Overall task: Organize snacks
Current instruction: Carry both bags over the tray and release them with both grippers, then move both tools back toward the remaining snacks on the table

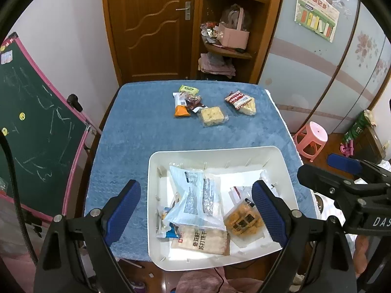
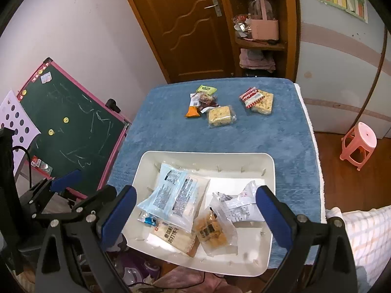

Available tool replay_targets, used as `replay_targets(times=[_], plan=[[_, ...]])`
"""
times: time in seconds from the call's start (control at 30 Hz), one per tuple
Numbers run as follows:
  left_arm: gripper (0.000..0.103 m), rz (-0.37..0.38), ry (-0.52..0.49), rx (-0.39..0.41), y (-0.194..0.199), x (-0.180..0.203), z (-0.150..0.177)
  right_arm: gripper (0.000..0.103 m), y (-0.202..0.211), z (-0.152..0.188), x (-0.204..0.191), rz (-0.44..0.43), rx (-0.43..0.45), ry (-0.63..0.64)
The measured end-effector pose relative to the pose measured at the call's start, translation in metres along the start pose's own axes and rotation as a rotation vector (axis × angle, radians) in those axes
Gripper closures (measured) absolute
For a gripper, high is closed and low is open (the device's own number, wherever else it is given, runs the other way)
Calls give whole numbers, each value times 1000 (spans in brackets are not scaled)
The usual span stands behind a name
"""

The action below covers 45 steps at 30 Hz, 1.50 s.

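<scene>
Snacks lie in two places on a table covered with a blue plush cloth [image 1: 136, 131]. Several packets fill the white tray [image 1: 156, 161] at the cloth's near edge: a pale blue bag [image 1: 195, 195] lies on top at the left, a cracker pack [image 1: 202, 241] sits partly under it toward the tray's near rim, and a clear pack of orange biscuits [image 1: 244, 222] lies to the right of those. In the right wrist view a white crinkled packet [image 2: 239, 207] shows by the tray's right wall.

Well beyond the tray's far rim, more snacks remain on the cloth: a cluster with a green packet [image 1: 188, 89], an orange-ended packet [image 1: 182, 111] and a clear pack of yellow pieces [image 1: 212, 116], and, to the right of those, a red-and-white cookie pack [image 1: 240, 102].

Left of the tray stands a pink-framed chalkboard [image 1: 36, 127]. Behind the table are a wooden door [image 1: 151, 24] and corner shelves [image 1: 229, 48]; a pink stool [image 1: 310, 139] stands on the floor to the right.

Both the left gripper [image 1: 198, 210] and the right gripper [image 2: 195, 214] hang over the tray with fingers spread wide and nothing between them.

The tray's near rim overhangs the table edge. Printing on the packets is mostly too small to read, and the small wrappers under the blue bag cannot be made out.
</scene>
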<state>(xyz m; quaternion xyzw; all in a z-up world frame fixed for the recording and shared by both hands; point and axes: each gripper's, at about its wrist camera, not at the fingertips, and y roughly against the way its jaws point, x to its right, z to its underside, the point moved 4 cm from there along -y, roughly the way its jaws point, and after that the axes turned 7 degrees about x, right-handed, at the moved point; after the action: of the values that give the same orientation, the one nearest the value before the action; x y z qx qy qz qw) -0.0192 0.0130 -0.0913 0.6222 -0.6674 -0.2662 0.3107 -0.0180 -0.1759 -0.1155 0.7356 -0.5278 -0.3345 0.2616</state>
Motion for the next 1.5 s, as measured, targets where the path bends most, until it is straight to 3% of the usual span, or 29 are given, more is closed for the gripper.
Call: replay_targets(times=[0.5, 0.83, 1.23, 1.5], plan=[[11, -17, -59, 59, 17, 27, -22, 4, 32, -15, 14, 54, 88, 31], [11, -25, -77, 75, 10, 29, -52, 4, 24, -35, 16, 60, 85, 48], [11, -89, -194, 76, -28, 17, -122, 6, 8, -104, 26, 99, 136, 67], [11, -132, -296, 123, -66, 6, -197, 6, -19, -167, 60, 161, 145, 6]])
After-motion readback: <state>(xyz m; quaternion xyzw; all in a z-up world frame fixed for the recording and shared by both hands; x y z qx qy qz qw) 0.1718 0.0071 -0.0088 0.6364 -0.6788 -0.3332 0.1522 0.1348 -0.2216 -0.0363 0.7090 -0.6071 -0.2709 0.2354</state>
